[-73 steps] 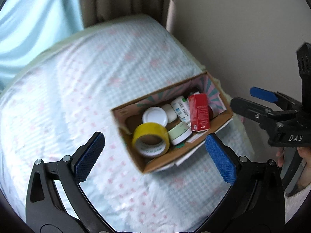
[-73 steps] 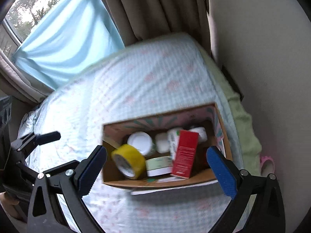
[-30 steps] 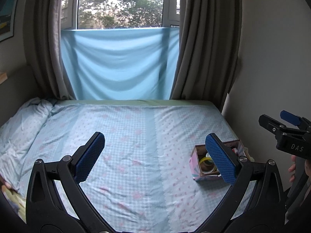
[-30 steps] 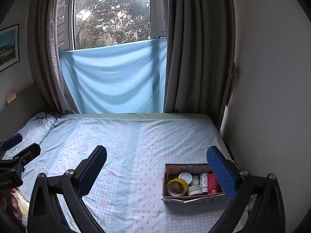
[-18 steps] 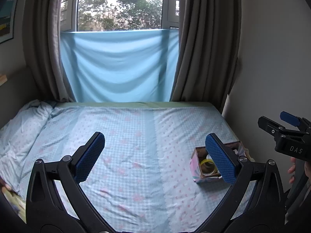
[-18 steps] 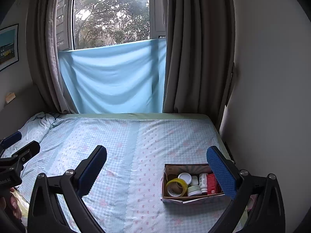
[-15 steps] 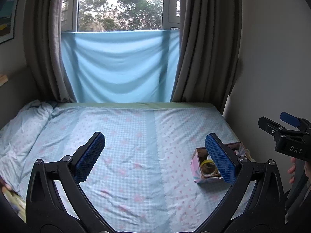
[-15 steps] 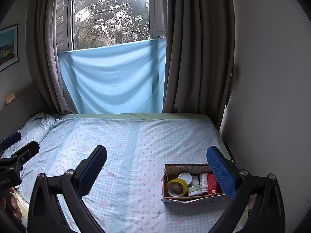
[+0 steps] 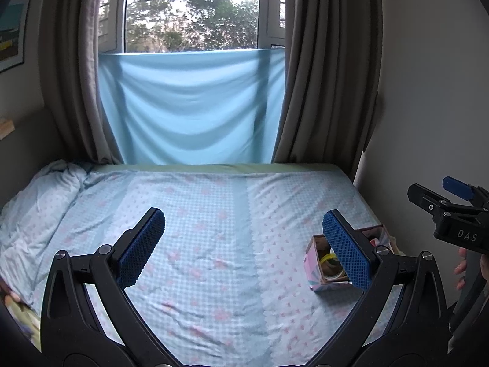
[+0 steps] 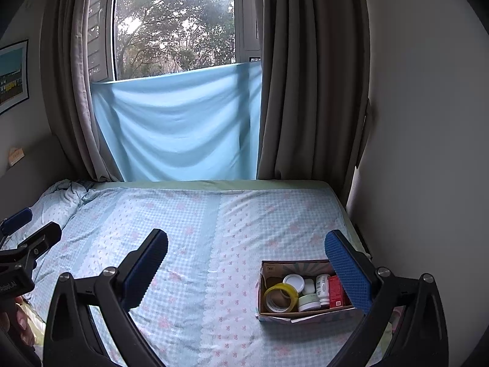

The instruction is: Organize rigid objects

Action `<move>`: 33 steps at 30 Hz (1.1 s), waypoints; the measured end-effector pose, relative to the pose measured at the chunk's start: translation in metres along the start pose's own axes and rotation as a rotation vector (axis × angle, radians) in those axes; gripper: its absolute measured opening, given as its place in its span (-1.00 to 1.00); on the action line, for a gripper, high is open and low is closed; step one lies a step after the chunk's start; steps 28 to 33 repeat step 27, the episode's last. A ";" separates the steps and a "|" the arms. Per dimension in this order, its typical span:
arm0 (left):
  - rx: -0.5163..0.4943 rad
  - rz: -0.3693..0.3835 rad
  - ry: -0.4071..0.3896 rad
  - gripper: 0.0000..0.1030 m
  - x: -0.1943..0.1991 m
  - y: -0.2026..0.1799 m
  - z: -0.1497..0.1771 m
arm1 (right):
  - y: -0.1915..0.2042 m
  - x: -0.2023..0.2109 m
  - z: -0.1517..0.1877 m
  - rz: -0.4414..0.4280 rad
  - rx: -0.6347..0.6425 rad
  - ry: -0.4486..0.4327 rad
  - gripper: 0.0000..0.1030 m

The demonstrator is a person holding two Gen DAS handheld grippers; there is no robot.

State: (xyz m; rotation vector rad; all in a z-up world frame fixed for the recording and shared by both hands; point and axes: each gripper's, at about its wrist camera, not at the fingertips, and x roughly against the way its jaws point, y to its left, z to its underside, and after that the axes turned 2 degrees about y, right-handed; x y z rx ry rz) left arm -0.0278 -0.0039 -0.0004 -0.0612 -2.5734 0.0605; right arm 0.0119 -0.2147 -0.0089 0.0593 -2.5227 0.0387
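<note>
An open cardboard box (image 10: 276, 267) with a pink patterned outside (image 9: 311, 267) rests on the bed near its right edge. Inside lie a yellow tape roll (image 10: 280, 297), a white-lidded jar (image 10: 293, 279), a green-rimmed jar (image 10: 308, 302), a white bottle (image 10: 323, 286) and a red carton (image 10: 335, 287). My left gripper (image 9: 244, 249) hangs open and empty well above the bed, left of the box. My right gripper (image 10: 246, 270) is also open and empty, high over the bed, its right finger overlapping the box's right end.
The bed (image 10: 214, 229) carries a blue checked sheet with pink flowers. A rumpled duvet (image 9: 33, 202) lies at the left. A light blue cloth (image 9: 189, 107) hangs over the window between grey curtains (image 10: 308, 91). A wall (image 10: 428, 153) runs close along the bed's right side.
Both grippers have pulled up and back from close over the box to a wide view of the room. Over the last second they have barely moved. Both stay open.
</note>
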 end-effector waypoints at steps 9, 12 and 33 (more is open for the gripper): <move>-0.013 -0.018 -0.017 1.00 0.001 -0.004 -0.001 | 0.003 0.000 -0.001 0.001 -0.001 -0.005 0.99; -0.023 -0.033 -0.028 1.00 0.002 -0.006 -0.002 | 0.004 -0.001 -0.003 0.003 -0.001 -0.005 0.99; 0.011 -0.064 -0.066 1.00 0.002 -0.004 -0.004 | 0.006 -0.001 -0.005 0.001 0.003 -0.009 0.99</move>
